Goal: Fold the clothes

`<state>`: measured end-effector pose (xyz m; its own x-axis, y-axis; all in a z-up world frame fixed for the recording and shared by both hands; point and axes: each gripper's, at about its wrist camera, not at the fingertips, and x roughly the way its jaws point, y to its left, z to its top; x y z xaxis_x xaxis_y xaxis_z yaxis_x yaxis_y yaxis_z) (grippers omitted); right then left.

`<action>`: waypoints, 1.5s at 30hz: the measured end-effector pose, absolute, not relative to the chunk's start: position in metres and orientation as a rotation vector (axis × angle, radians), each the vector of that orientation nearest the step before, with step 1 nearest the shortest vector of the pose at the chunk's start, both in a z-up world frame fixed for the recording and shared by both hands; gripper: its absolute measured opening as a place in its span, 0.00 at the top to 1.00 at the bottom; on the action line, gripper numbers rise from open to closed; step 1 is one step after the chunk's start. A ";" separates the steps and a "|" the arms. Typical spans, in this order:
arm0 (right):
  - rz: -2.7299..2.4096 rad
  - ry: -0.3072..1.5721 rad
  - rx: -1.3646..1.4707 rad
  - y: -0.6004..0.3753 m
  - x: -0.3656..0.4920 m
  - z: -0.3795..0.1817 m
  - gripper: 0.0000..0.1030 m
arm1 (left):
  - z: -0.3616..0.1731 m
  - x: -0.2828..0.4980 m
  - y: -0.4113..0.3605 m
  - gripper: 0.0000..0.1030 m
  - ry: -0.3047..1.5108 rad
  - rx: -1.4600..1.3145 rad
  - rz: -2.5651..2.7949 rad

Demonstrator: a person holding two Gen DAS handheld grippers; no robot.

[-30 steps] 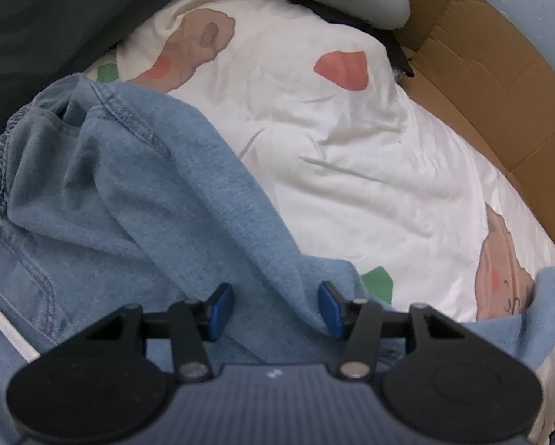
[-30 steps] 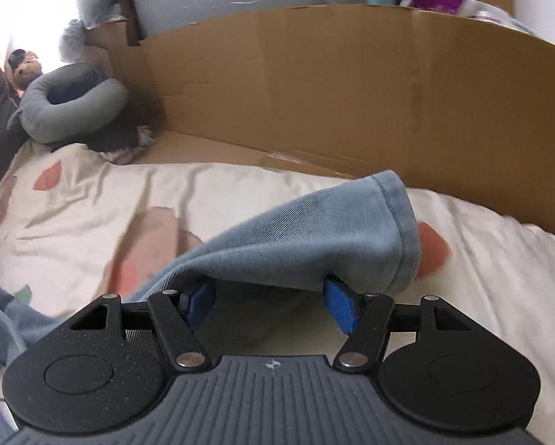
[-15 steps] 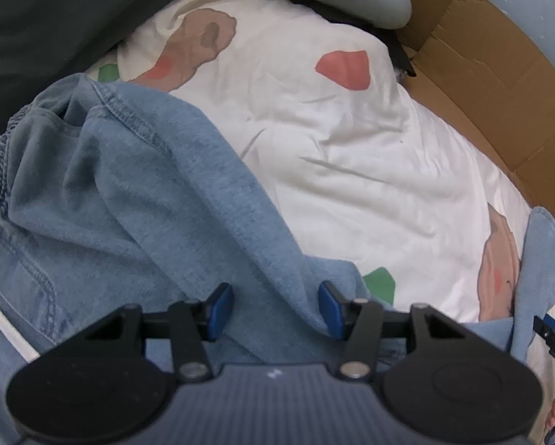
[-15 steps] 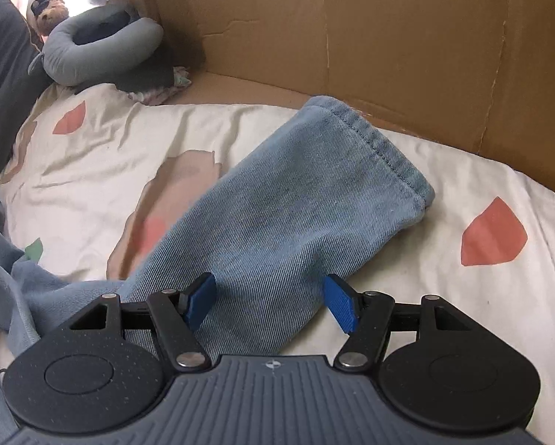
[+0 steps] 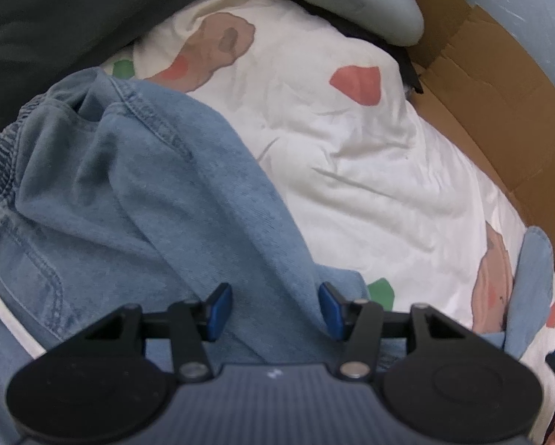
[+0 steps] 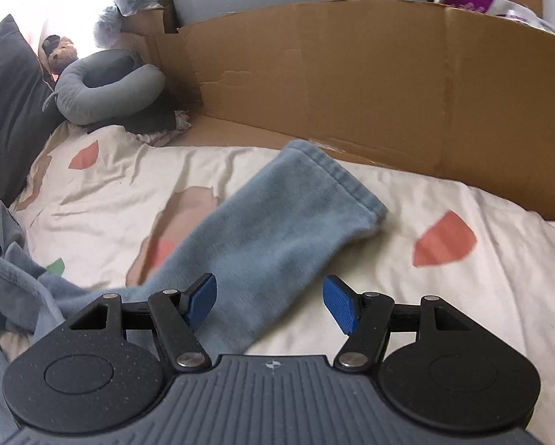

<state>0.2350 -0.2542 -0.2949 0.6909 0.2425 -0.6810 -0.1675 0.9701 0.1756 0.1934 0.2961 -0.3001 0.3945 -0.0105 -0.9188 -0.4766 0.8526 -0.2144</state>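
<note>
Light blue jeans (image 5: pixel 129 193) lie bunched on the white patterned sheet (image 5: pixel 351 148), waistband at the left. My left gripper (image 5: pixel 275 311) points down at them with its jaws apart; a ridge of denim runs between the blue pads, and no clamping shows. One trouser leg (image 6: pixel 284 230) lies stretched flat across the sheet (image 6: pixel 462 296), its cuff (image 6: pixel 336 181) near the cardboard. My right gripper (image 6: pixel 270 298) hovers open over the leg's near part, left pad above denim, right pad above bare sheet. The same leg end (image 5: pixel 533 278) shows at the right of the left wrist view.
A cardboard wall (image 6: pixel 351 92) borders the far side of the bed. A grey neck pillow (image 6: pixel 106 85) and a small plush toy (image 6: pixel 60 53) sit in the far left corner. A dark pillow (image 6: pixel 6 111) lies along the left edge.
The trouser leg, raised over my right gripper's fingers a second ago, now lies flat on the sheet. My right gripper has drawn back a little. The left gripper has stayed in place.
</note>
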 end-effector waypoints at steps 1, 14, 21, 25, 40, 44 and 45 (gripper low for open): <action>0.226 0.779 0.103 -0.256 0.230 -0.296 0.32 | -0.301 0.193 0.296 0.47 1.137 -0.494 0.312; 0.277 0.848 -0.060 -0.263 0.177 -0.322 0.36 | -0.303 0.190 0.298 0.47 1.123 -0.520 0.309; 0.339 0.820 -0.205 -0.247 0.178 -0.325 0.36 | -0.305 0.187 0.301 0.47 1.124 -0.530 0.306; 0.388 0.808 -0.282 -0.227 0.186 -0.329 0.36 | -0.305 0.186 0.303 0.47 1.122 -0.537 0.306; 0.589 0.646 -0.658 -0.168 0.190 -0.334 0.39 | -0.305 0.185 0.301 0.47 1.121 -0.549 0.308; 0.640 0.621 -0.738 -0.162 0.192 -0.339 0.43 | -0.307 0.184 0.302 0.47 1.121 -0.553 0.307; 0.647 0.619 -0.742 -0.162 0.193 -0.339 0.43 | -0.307 0.184 0.302 0.47 1.121 -0.554 0.306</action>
